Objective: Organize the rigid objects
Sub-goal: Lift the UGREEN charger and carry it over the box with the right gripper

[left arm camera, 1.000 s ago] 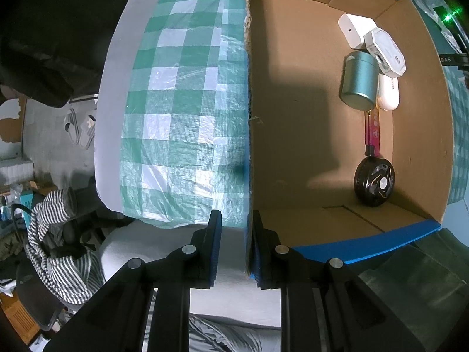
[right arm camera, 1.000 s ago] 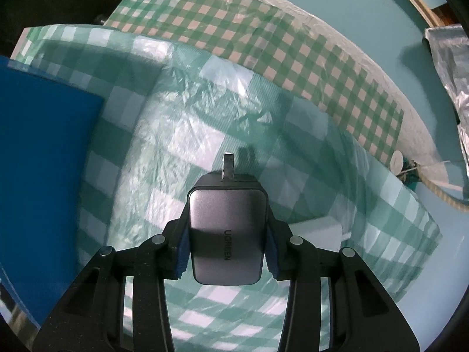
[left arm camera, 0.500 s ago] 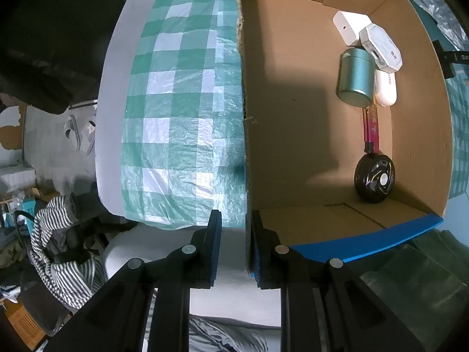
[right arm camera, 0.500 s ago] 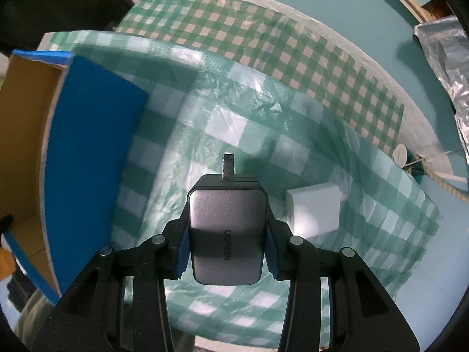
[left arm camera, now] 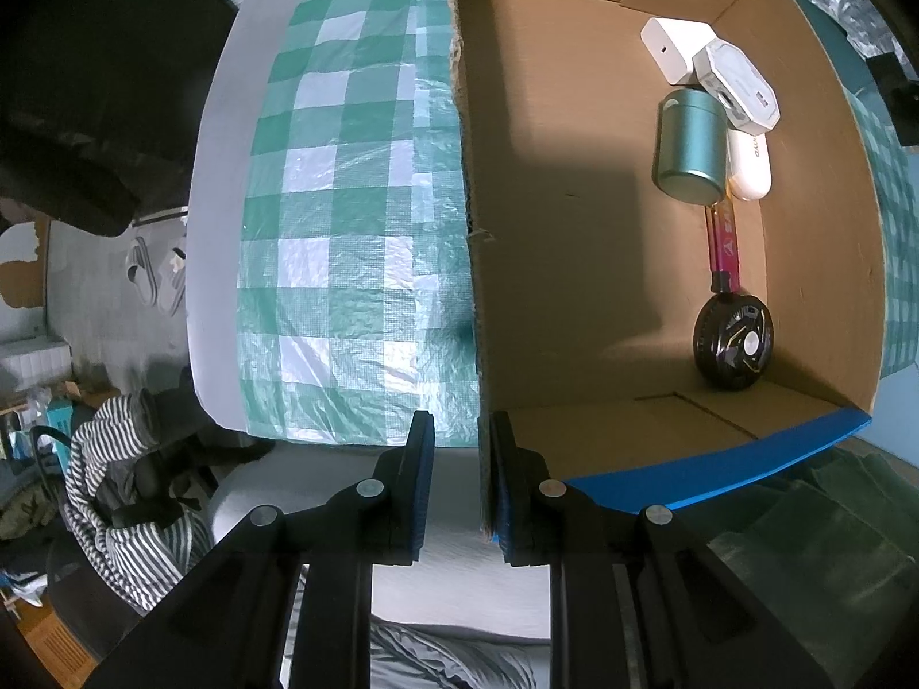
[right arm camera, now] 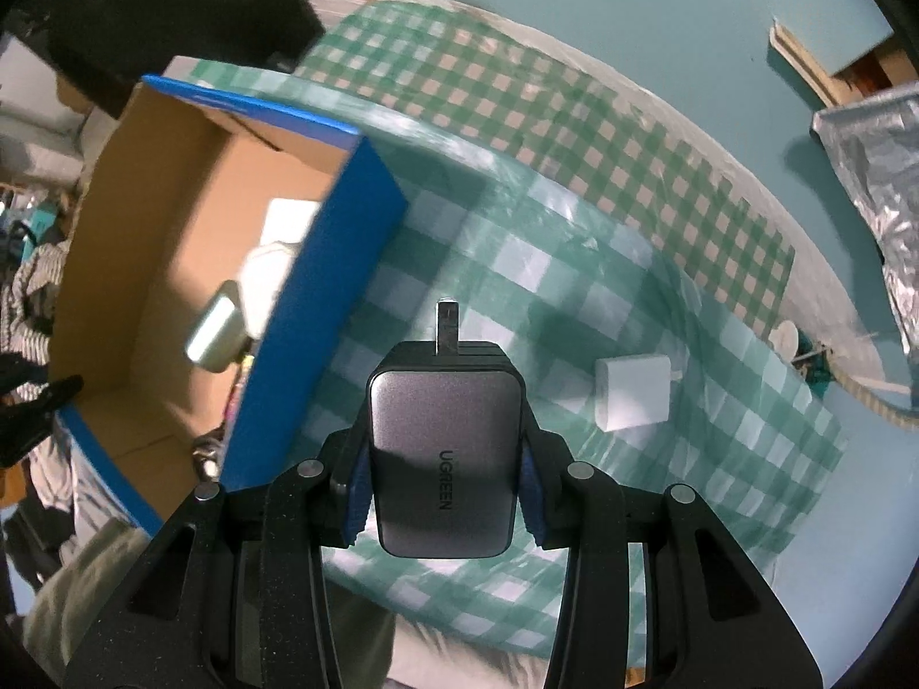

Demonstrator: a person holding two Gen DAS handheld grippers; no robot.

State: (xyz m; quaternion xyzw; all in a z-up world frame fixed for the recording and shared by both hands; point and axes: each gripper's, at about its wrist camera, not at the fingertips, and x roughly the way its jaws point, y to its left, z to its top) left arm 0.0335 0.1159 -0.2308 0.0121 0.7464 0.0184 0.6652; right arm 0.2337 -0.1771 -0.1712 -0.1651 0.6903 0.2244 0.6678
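My right jaws (right arm camera: 442, 453) are clamped on the flat sides of the grey charger (right arm camera: 442, 459), its plug prong pointing straight away from me, its long axis running along my fingers. I hang above the checked cloth (right arm camera: 574, 264), and the cardboard box (right arm camera: 172, 218) lies off to my left, its blue wall (right arm camera: 310, 316) between the charger and the open floor inside. That is the way the charger has to go, I judge: sideways over that wall, then down. My left jaws (left arm camera: 459, 488) are clenched on the box's near wall (left arm camera: 471, 229), steadying it. Inside, a green tin (left arm camera: 689, 149), white chargers (left arm camera: 678, 51) and a black round gadget (left arm camera: 732, 341) crowd the far side. One white charger (right arm camera: 632, 393) lies on the cloth, just right of my grip.
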